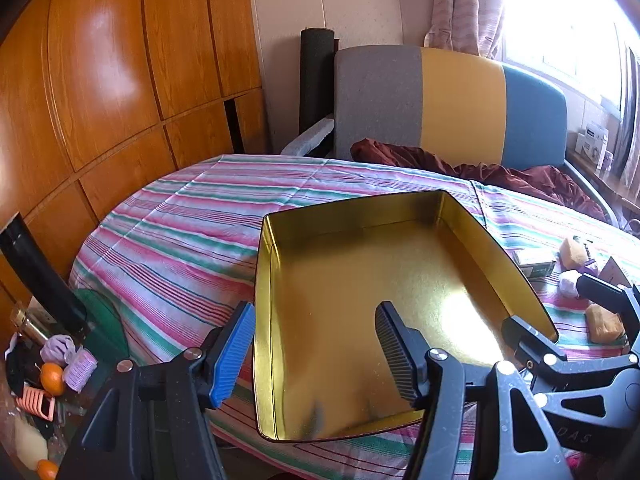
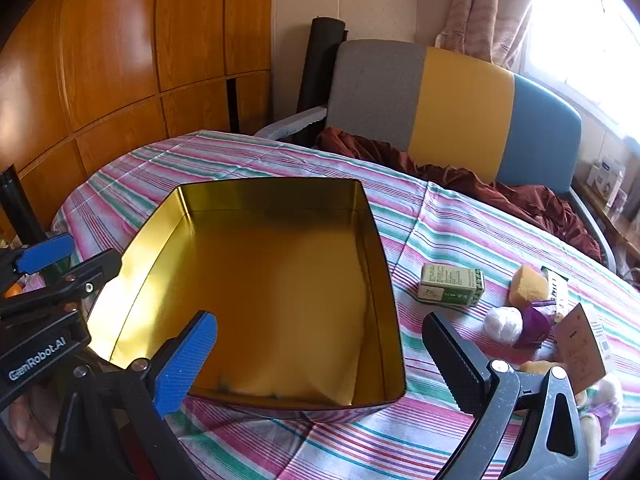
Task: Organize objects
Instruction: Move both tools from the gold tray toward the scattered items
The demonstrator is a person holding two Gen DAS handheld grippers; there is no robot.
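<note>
The open rectangular metal tin with a gold-coloured inside (image 2: 276, 292) sits mouth-up on the pink, green and white striped tablecloth (image 2: 420, 216) — ready, I judge, as the place the loose items are meant to go, since nothing lies in it.

The left gripper (image 1: 316, 352) hangs with its jaws spread wide and nothing between them; its blue finger is outside the tin's left wall and its black finger over the tin's floor, so the wall stands in the gap, apparently untouched. The right gripper (image 2: 320, 360) is likewise released and bare, straddling the tin's near right corner.

The tin's long axis seems to run away from both grippers, toward the grey, yellow and blue chair back (image 2: 460, 108), though the lens bends it.

To the right of the right gripper lie a small green-and-white cardboard box (image 2: 452, 284), long side crosswise, a yellow sponge block (image 2: 528, 284) and a white ball (image 2: 502, 324) — well apart from the tin.
</note>
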